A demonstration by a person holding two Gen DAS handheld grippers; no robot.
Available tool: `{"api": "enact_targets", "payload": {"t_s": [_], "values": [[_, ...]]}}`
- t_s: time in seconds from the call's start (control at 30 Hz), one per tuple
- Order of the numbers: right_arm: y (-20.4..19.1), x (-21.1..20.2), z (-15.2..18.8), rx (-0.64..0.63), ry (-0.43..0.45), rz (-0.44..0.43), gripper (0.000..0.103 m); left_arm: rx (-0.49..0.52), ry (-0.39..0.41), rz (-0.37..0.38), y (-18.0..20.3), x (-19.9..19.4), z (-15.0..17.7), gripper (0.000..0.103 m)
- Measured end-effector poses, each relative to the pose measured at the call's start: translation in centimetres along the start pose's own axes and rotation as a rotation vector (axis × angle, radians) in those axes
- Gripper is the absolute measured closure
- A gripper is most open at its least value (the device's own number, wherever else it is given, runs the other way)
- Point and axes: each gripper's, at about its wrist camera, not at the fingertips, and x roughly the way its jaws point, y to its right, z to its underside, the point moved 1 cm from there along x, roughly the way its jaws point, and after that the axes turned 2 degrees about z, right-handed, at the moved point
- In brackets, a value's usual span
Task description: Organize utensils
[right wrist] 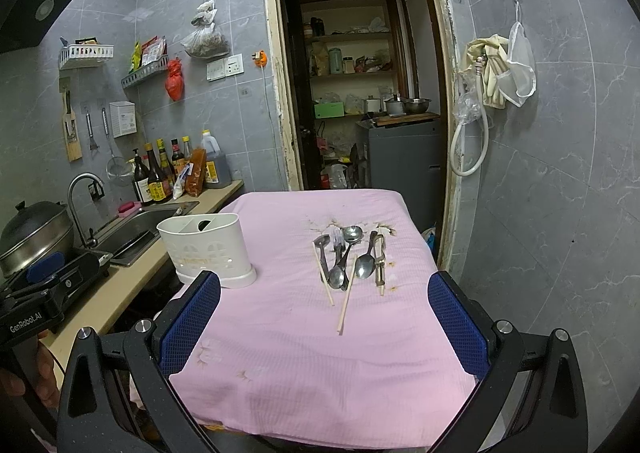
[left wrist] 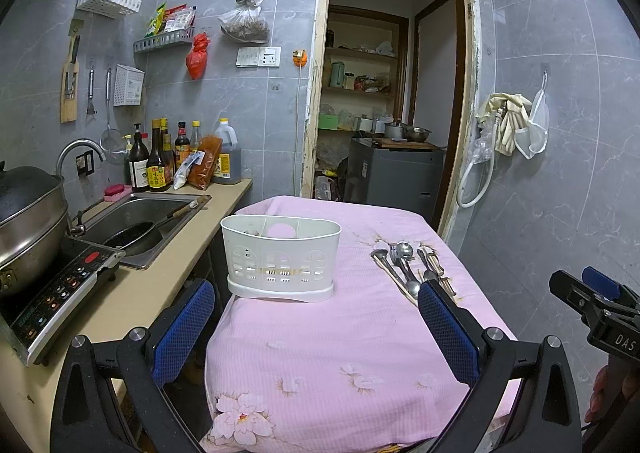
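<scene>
Your left gripper hangs over the near edge of the pink cloth-covered table, its blue-padded jaws spread wide apart with nothing between them. Your right gripper hovers over the same near edge, jaws likewise wide apart and holding nothing; in the left wrist view it shows off the table's right edge. The white utensil caddy stands upright near the table's left edge, toward the far half, on its own white drip base; its divided top is open, and you cannot tell from either view what lies inside. The loose utensils lie in a small cluster on the cloth toward the far right part of the table, well apart from the caddy: several metal spoons with bowls pointing different ways, overlapping one another, and pale wooden chopsticks running among them, one of which reaches nearer to you than the rest. A short bundle of darker sticks lies just beside the spoons on the right of the cluster. Brown stains mark the cloth at the far end of the heap. Left of the table runs the kitchen counter with its sink, a pan lying in the basin, and an induction cooker carrying a lidded pot.
</scene>
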Motion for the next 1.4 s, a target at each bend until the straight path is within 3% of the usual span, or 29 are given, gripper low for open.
{"api": "enact_targets", "payload": {"t_s": [1.4], "values": [[-0.57,-0.54,0.44,0.003,-0.003,-0.002,0.001,0.003,0.003,0.000,-0.01,-0.02,0.00,0.001]]}}
